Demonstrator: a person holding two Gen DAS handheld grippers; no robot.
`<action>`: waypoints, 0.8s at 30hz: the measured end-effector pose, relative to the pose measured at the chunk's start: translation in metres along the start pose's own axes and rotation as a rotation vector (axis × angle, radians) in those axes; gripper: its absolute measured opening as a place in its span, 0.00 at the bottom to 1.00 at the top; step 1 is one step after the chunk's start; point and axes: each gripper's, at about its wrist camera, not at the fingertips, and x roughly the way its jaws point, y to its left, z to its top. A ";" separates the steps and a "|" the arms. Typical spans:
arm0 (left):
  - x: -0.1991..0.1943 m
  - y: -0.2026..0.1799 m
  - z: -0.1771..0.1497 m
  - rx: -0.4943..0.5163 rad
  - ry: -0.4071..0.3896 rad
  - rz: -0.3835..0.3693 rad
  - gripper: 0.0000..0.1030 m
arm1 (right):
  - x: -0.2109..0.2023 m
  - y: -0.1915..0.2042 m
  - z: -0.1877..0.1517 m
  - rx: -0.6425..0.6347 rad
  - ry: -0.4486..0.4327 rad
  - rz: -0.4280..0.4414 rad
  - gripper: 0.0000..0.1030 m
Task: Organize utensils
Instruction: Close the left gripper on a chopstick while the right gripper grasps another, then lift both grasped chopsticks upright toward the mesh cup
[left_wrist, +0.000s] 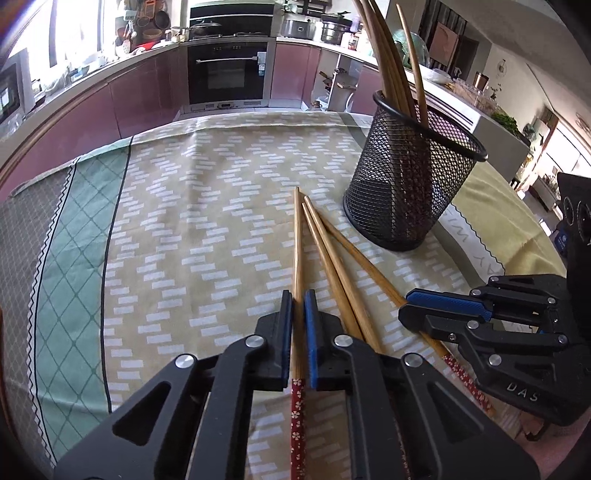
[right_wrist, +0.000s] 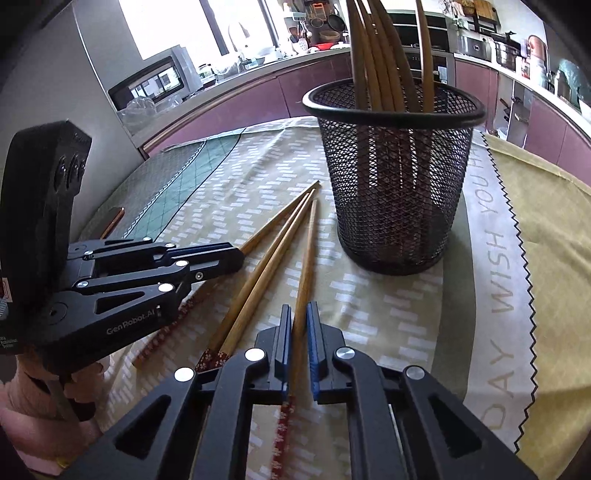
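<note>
Beside the mesh holder (left_wrist: 410, 177), four chopsticks lie on the cloth; left gripper (left_wrist: 297, 302) and right gripper (right_wrist: 298, 314) each apparently clench one, ready for lifting into it.

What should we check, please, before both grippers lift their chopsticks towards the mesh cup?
1. Left gripper shut on the leftmost chopstick: ok.
2. Right gripper shut on the rightmost chopstick: ok.
3. Two middle chopsticks outside both grips: ok.
4. Mesh cup upright on the cloth: ok.
5. Room in the cup beside the chopsticks already standing there: ok, the right part of the opening looks free.
6. Grips firm enough to lift: cannot tell.
</note>
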 end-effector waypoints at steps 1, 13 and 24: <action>-0.002 0.001 -0.001 -0.007 -0.005 0.000 0.07 | -0.001 -0.003 0.000 0.013 -0.001 0.008 0.06; -0.014 -0.003 -0.019 0.024 0.011 -0.054 0.07 | -0.015 0.004 -0.002 -0.024 -0.025 0.074 0.05; -0.009 -0.002 -0.016 0.049 0.016 -0.028 0.08 | 0.005 0.018 0.008 -0.075 0.041 0.041 0.07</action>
